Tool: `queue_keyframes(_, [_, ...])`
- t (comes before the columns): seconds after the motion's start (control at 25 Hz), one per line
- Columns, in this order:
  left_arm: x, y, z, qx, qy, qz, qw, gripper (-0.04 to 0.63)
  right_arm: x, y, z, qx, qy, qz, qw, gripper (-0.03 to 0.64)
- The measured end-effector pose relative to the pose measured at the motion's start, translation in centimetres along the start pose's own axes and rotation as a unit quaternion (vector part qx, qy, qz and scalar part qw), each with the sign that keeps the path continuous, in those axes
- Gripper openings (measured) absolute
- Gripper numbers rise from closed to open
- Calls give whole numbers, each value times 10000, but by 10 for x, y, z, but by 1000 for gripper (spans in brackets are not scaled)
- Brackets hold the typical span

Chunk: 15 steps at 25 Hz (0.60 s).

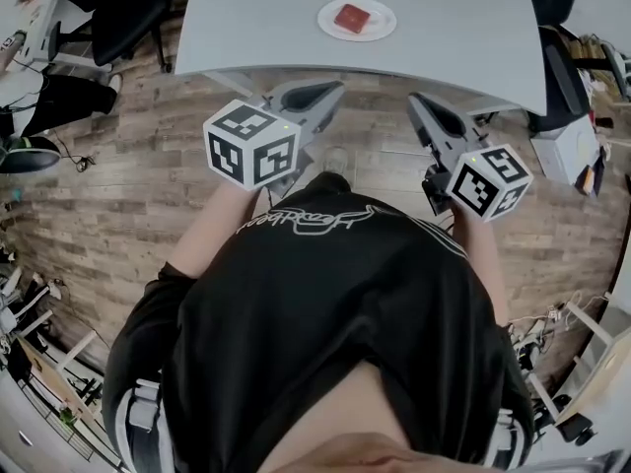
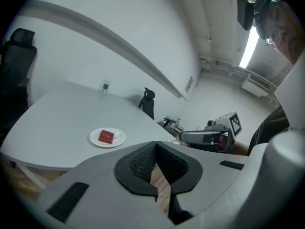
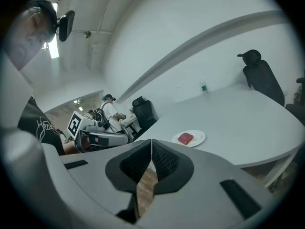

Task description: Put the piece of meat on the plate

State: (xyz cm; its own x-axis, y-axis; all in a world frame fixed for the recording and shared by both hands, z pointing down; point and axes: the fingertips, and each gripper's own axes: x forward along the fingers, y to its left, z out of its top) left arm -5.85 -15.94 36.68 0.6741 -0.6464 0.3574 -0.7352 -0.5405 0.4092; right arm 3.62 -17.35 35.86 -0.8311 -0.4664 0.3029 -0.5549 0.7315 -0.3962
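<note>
While the piece of meat (image 1: 352, 18) sits on the plate (image 1: 385, 20), both tools are off the surface (image 1: 246, 18).
My left tool (image 1: 317, 97) and right tool (image 1: 431, 116) are closed, empty, well back; judged risk: a careless further reach could knock the plate.

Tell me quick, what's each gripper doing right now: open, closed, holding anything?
Left gripper: closed, nothing between its jaws.
Right gripper: closed, nothing between its jaws.
</note>
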Motion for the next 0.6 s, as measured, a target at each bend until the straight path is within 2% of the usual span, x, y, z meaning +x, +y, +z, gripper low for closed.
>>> queue_keyframes(0.16, [-22, -38, -6, 96, -242, -109, 9996, 8, -24, 29, -6, -121, -105, 81, 9998, 11])
queue_keyframes(0.6, [-56, -129, -44, 301, -572, -491, 9967, 8, -88, 89, -44, -510, -94, 224, 9984, 11])
